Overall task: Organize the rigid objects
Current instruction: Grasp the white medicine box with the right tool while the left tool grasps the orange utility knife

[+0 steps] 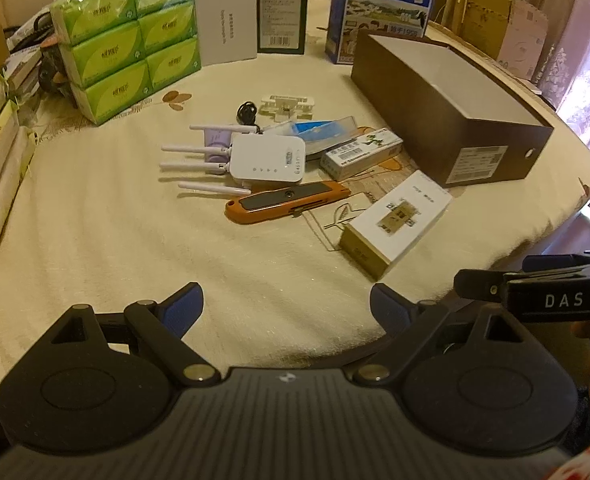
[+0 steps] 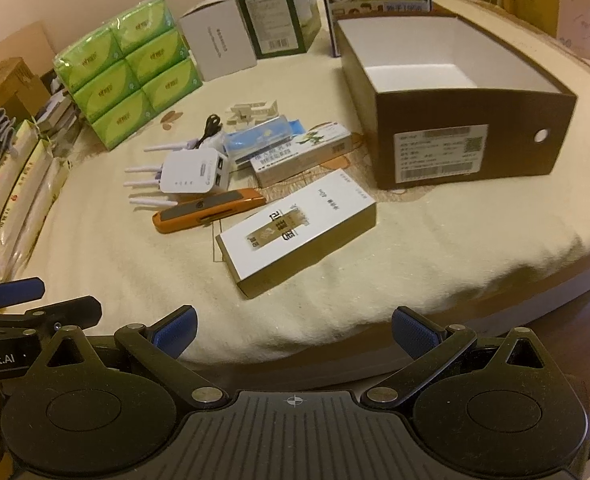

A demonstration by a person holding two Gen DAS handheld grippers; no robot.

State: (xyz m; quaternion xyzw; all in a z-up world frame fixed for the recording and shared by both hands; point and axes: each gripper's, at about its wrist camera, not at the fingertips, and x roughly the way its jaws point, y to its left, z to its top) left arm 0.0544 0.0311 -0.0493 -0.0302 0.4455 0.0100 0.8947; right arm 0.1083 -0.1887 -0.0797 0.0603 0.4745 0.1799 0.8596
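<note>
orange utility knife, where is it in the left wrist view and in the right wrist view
Left wrist view: the orange utility knife lies near the picture's centre, just in front of the white router.
Right wrist view: the knife lies left of centre, between the router and the white and gold box.
Shared landmark: the open brown box at the right.

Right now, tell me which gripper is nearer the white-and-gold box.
Right. The right gripper sits almost straight in front of the white-and-gold box, jaws open. The left gripper is off to the box's left, also open and empty.
</note>
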